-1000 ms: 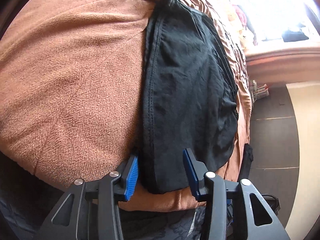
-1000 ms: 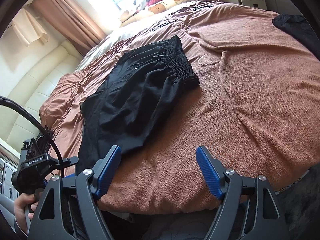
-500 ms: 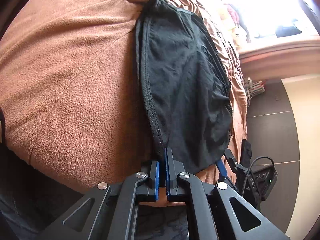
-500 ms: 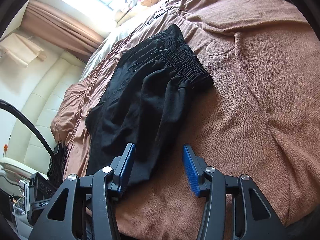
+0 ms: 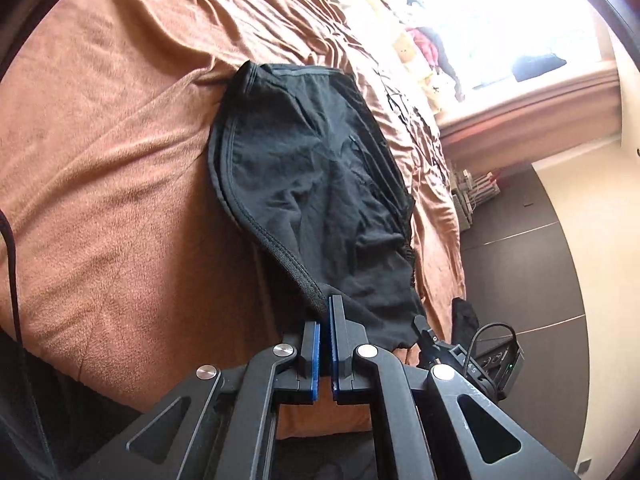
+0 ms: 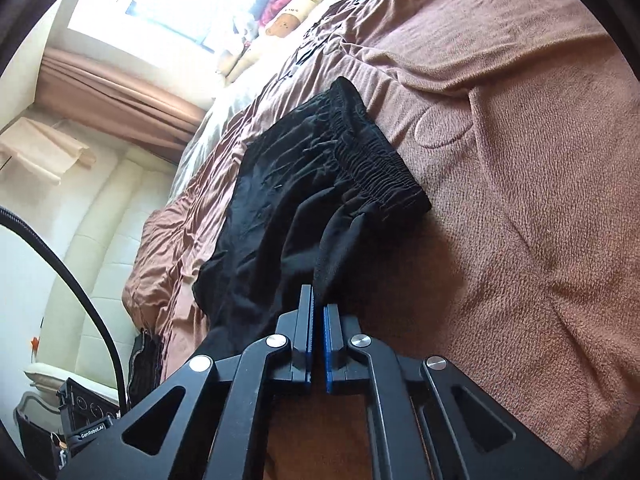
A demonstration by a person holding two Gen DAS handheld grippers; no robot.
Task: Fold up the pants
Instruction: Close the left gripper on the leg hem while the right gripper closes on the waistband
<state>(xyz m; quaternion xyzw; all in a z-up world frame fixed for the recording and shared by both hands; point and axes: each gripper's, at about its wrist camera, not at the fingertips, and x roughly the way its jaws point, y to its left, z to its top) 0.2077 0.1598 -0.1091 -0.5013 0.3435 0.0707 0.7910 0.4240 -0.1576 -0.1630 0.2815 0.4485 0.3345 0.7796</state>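
Two grippers are seen clamped on the black pants [image 5: 320,184], each pinching a near edge of the cloth. The left gripper [image 5: 325,312] is closed on the stitched hem corner of the pants, which is drawn up off the brown blanket [image 5: 100,160]; the right gripper [image 6: 317,304] has just been closing, and its blue pads are now pressed together on a fold of cloth at the near side of the pants. Beyond both clamps the pants are spread across the blanket, rumpled. Only in the right wrist view is the gathered elastic waistband [image 6: 376,160] shown, at the far end of the pants, along with a cream padded headboard [image 6: 108,248] to the left of the pants and stuffed toys [image 6: 296,8] past them by the window. Only in the left wrist view are the dark floor [image 5: 520,272] to the right of the pants and the hem's full curve shown.
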